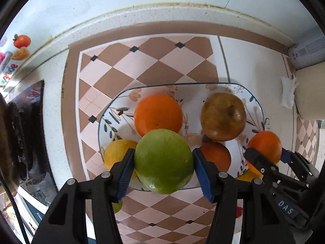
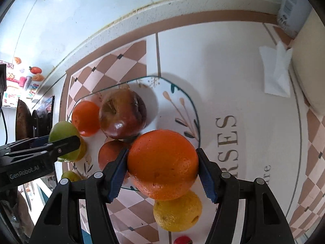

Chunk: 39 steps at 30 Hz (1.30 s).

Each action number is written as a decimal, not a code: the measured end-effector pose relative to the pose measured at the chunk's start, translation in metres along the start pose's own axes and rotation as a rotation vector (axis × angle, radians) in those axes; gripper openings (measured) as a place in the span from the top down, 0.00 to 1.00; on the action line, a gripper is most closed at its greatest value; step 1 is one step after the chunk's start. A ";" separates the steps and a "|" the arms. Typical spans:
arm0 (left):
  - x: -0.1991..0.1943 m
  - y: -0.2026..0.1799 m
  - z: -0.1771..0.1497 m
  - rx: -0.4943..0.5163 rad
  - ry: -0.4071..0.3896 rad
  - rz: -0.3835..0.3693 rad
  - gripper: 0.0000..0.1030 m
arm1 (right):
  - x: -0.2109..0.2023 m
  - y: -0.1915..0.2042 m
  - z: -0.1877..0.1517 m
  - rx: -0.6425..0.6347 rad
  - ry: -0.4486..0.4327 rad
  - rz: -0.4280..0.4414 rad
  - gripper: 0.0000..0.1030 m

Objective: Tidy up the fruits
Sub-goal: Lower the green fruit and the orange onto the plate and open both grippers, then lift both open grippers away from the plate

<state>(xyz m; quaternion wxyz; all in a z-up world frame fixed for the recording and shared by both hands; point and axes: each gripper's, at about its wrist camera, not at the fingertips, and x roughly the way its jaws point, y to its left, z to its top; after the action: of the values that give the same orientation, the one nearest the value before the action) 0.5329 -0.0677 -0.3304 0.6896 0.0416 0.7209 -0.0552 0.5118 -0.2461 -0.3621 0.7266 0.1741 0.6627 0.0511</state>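
the left gripper (image 1: 163, 160) has its jaws spread wide around a green fruit (image 1: 163, 161), both blue pads pressed against its sides, so it grips the fruit above the near edge of the plate (image 1: 251, 95). just beyond its fingertips sits an orange (image 1: 158, 113) on the plate; ahead and to the right of the tips is a brownish apple (image 1: 223, 117), and just right of the right finger a darker orange (image 1: 216, 158) lies below the apple. a yellow lemon (image 1: 116, 152) rests at the plate's edge just left of the left finger. farther to its right, the right gripper (image 1: 264, 154) comes in from the side.

the right gripper (image 2: 162, 168) is likewise opened wide and clamped on a large orange (image 2: 162, 164), pads touching both flanks, held over the plate's near right corner. directly under and nearer than this fruit lies a second lemon (image 2: 177, 211) on the checkered mat (image 2: 130, 209), off the plate. beyond the left finger are the darker orange and the apple; to the far left the left gripper (image 2: 67, 145) shows with its green fruit. well ahead to the right a folded white tissue (image 2: 277, 75) lies on the counter.
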 end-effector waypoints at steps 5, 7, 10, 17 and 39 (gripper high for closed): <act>0.001 0.011 0.001 -0.060 -0.011 -0.036 0.35 | 0.006 0.004 0.001 -0.014 0.024 -0.010 0.16; -0.002 0.015 0.001 -0.076 -0.022 -0.047 0.34 | 0.001 0.010 0.001 -0.038 0.007 -0.035 0.12; -0.007 0.022 -0.003 -0.097 -0.046 -0.041 0.34 | -0.008 0.017 -0.001 -0.052 0.007 -0.061 0.11; -0.014 0.034 -0.027 -0.119 -0.086 0.009 0.34 | -0.023 0.025 -0.012 -0.104 -0.027 -0.158 0.11; -0.071 0.041 -0.114 -0.123 -0.291 0.074 0.19 | -0.081 0.061 -0.097 -0.177 -0.144 -0.212 0.11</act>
<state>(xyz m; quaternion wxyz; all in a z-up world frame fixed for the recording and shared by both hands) 0.4291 -0.0108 -0.2555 0.7895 0.0175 0.6135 0.0092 0.4170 -0.1958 -0.2718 0.7860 0.0415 0.6166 0.0196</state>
